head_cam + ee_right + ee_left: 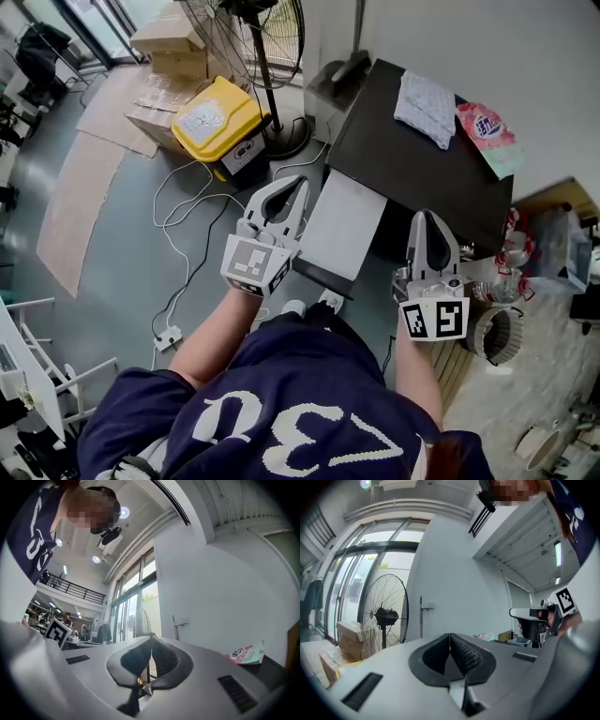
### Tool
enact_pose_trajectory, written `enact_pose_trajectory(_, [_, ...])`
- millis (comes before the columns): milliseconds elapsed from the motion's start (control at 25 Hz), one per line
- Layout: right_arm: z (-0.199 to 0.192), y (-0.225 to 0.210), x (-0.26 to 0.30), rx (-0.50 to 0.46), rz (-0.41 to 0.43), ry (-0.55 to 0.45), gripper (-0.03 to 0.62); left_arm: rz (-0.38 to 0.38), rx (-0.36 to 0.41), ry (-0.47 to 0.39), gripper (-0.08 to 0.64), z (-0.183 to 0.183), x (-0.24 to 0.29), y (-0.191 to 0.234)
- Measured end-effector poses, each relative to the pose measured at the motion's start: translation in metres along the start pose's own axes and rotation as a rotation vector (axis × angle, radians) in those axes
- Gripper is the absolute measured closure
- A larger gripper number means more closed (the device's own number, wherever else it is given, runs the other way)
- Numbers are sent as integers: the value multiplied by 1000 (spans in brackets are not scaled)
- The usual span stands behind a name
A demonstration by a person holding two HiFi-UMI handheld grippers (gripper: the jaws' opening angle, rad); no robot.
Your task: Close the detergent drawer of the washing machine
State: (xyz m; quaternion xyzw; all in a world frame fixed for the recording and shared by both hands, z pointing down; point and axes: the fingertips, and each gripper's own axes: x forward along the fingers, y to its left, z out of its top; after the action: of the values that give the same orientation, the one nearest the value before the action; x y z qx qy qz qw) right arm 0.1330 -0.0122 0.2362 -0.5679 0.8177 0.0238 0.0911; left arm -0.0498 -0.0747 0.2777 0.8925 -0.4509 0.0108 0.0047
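The washing machine [412,169] is a dark-topped box at upper right in the head view, with a grey cloth [427,108] and a pink detergent bag [487,131] lying on it. A white panel [342,225] juts from its near side toward me; I cannot tell whether it is the drawer. My left gripper [286,186] hangs over that panel's left edge, jaws shut and empty. My right gripper [427,223] is at the machine's near right corner, also shut with nothing in it. Each gripper view shows its pads [461,653] [161,658] pressed together.
A standing fan [262,37] and a yellow box [220,122] are left of the machine, with cardboard boxes [173,37] behind. White cables [187,234] and a power strip [167,339] lie on the floor. A white basket [502,333] and clutter stand at right.
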Motion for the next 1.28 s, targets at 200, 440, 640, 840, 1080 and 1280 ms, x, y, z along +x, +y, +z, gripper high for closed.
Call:
enact_pose_trajectory(200, [-10,-30,4,20,18,11,572,24,40,-3,539,-3,23,-13])
enact_pose_trajectory(440, [-29,-42,7,42,44,53,569,21,73,44,538,-13,36,-19])
enact_pose_trajectory(640, [-65,-33,4,64,103,151,552,-10,50,67,538,-48,31,-12])
enact_pose_trajectory(840, [-118,-17,-8,116,119,278,514,-74,6,113,537,-79,23,-6])
enact_pose_trajectory(1080, [-179,16,-25,170,173,417,463,-146,-51,272,453,-136,1,-6])
enact_pose_trajectory(1280, [-227,48,-60,192,274,564,400,-261,-58,362,428,-182,-30,-19])
